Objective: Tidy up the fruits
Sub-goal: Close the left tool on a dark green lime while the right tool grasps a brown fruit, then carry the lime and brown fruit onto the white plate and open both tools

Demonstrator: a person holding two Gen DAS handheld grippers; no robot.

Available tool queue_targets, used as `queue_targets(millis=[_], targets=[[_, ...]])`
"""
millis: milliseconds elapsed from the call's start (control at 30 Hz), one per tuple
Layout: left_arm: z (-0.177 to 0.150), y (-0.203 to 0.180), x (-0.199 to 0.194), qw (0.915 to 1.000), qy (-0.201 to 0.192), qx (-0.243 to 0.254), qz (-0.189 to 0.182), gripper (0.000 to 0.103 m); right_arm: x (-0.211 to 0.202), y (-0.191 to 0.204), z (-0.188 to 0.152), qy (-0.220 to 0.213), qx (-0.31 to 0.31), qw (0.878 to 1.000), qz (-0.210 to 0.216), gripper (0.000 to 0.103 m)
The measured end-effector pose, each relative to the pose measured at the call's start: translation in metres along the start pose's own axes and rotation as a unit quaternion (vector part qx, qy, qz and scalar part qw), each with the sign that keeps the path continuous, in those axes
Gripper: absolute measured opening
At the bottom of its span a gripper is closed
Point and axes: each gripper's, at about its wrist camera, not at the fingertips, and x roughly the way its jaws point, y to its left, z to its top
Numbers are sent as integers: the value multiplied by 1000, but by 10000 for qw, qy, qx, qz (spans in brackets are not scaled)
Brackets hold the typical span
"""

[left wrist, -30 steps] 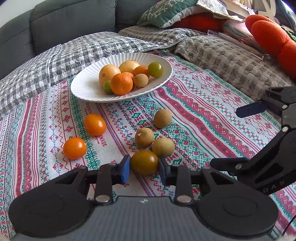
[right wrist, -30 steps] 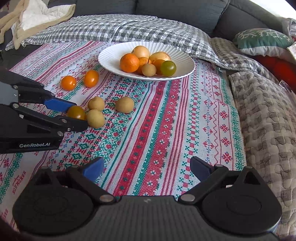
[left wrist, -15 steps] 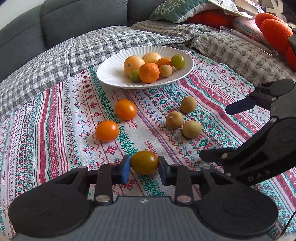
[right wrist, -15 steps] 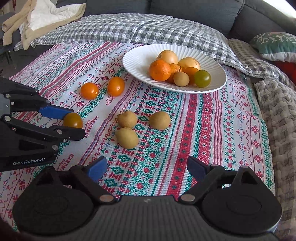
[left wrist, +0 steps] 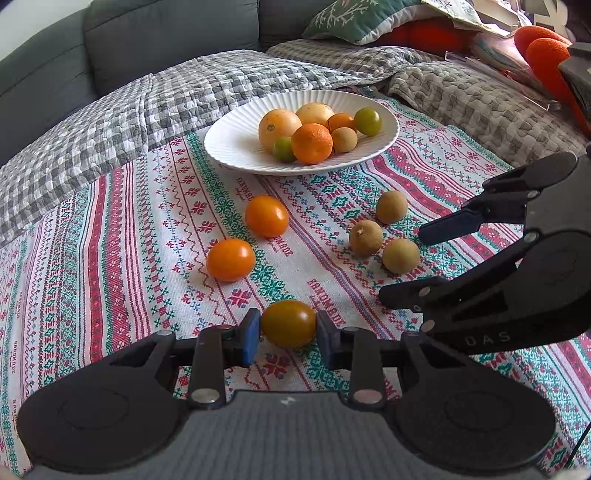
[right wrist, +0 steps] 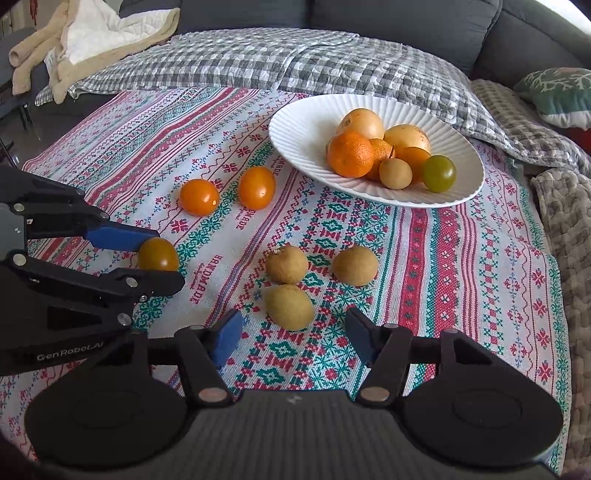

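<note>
**Left gripper holds a tomato, right gripper closes in over the brown fruits**

The left gripper [left wrist: 288, 330] is clenched on a small olive-orange tomato [left wrist: 288, 323]; both blue pads touch its sides, and in the right wrist view it hangs just above the cloth. The right gripper [right wrist: 293, 338] has nothing in its grasp. Its jaws have just been closing, but the fingers are apart from any fruit, and the nearest small round brown fruit [right wrist: 290, 307] lies just in front of the gap between them, not touched.

Two other brown fruits [right wrist: 287, 264] [right wrist: 355, 266] lie close behind it on the woven tablecloth with red and green patterns [right wrist: 461, 258]. Two bright orange tomatoes [right wrist: 199, 196] [right wrist: 256, 187] lie side by side farther left, between the held tomato and the white ribbed plate [right wrist: 295, 125].

The plate stands at the far side of the cloth and carries a heap of fruits: a rough orange mandarin [right wrist: 350, 154], two pale yellow round fruits, a green tomato [right wrist: 439, 173], one small brown fruit and some others partly hidden. Behind the plate a grey checked blanket [right wrist: 258, 59] covers a dark grey sofa [right wrist: 406, 18].
</note>
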Motion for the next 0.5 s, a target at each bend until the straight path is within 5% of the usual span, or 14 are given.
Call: queue_targets(millis=[267,500], targets=[[2,-4,1,10000,-15,23,-4,19,-4,1,1,-34,-98,9999,49,24],[4,-6,0,10000,-47,49,-42,19,-8,-1,-1,-41,-129,9999,40,24]])
